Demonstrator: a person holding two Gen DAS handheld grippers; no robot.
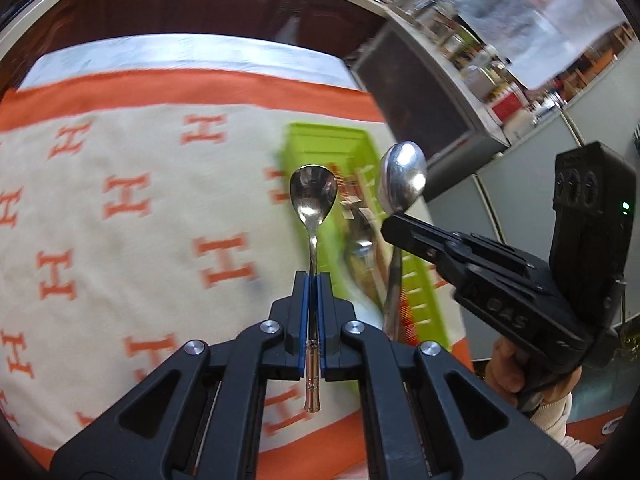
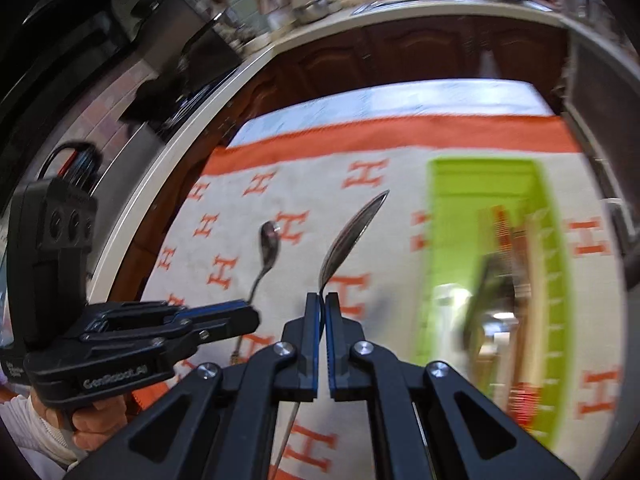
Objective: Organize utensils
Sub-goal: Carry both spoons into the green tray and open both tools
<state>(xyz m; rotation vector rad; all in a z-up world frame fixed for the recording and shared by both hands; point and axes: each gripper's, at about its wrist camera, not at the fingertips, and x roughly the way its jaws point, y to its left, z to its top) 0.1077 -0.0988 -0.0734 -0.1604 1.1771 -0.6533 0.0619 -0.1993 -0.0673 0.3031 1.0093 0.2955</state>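
Pinching shiny steel spoons, left tool [image 1: 313, 280] grips small spoon [image 1: 313, 196], right tool [image 2: 322, 300] large spoon [image 2: 352, 236].

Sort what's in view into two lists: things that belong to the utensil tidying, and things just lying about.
Job:
- small spoon, clamped in left gripper
- large spoon, clamped in right gripper
- green tray, utensils already in it

Lying about:
- orange-patterned cloth
- counter clutter, too blurred to name
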